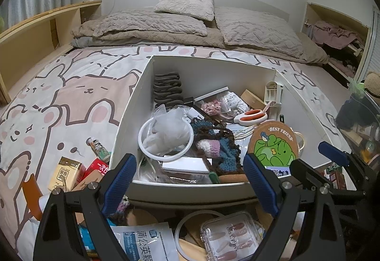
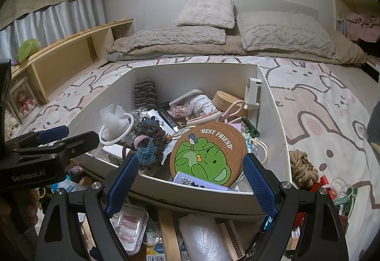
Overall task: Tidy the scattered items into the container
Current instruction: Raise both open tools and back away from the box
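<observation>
A white open box [image 1: 133, 104] [image 2: 273, 104] stands on the bed, filled with items: a cork frog coaster [image 1: 273, 144] [image 2: 206, 154], a white ring with plastic wrap [image 1: 163, 140], a crocheted piece [image 1: 213, 142] [image 2: 149, 142], orange-handled scissors [image 1: 251, 116]. My left gripper [image 1: 190, 182] is open and empty over the box's near wall. My right gripper [image 2: 190, 182] is open and empty at the same wall, and shows at the right of the left wrist view [image 1: 332, 156]. Loose items lie below the jaws: a clear nail case [image 1: 228, 237], a printed packet [image 1: 147, 244], a bubble-wrap roll [image 2: 201, 237].
Left of the box lie a small bottle [image 1: 98, 147] and cartons [image 1: 64, 173]. Right of it lie a rope knot [image 2: 304, 168] and clips [image 2: 342, 192]. Pillows [image 1: 185, 2] and a blanket lie at the bed's far end. A wooden shelf [image 1: 42, 28] runs along the left.
</observation>
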A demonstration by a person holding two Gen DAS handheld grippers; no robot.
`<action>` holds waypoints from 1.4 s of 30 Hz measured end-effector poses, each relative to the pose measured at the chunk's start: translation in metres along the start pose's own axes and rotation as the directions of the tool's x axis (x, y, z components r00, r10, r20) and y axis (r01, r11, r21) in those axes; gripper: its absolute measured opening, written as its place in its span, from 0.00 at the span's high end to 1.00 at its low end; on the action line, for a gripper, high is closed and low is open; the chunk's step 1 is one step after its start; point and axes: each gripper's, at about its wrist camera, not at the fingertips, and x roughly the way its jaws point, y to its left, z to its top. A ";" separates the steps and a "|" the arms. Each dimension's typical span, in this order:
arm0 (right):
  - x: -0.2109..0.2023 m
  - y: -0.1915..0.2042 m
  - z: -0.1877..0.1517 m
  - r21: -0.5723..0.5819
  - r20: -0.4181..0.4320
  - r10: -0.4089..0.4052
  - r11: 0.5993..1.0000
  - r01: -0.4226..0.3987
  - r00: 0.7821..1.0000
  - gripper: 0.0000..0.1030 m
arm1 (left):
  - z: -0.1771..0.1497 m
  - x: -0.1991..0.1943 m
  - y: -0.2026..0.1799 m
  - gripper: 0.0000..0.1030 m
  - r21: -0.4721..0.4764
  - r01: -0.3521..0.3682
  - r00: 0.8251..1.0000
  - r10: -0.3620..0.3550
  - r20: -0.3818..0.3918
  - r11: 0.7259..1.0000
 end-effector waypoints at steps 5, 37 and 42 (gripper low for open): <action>-0.006 0.004 -0.003 -0.027 0.032 0.002 1.000 -0.001 0.999 0.00 | 0.000 -0.002 -0.001 0.11 0.006 -0.007 1.000 0.007 0.011 1.000; -0.058 -0.001 0.014 -0.008 0.147 -0.036 0.999 0.038 0.988 0.00 | 0.001 -0.045 -0.002 0.00 0.035 0.009 0.996 -0.013 0.091 0.999; -0.075 0.002 0.020 -0.013 0.185 -0.026 1.000 0.029 0.982 0.00 | 0.005 -0.064 -0.002 0.00 0.034 0.031 0.991 -0.035 0.131 0.999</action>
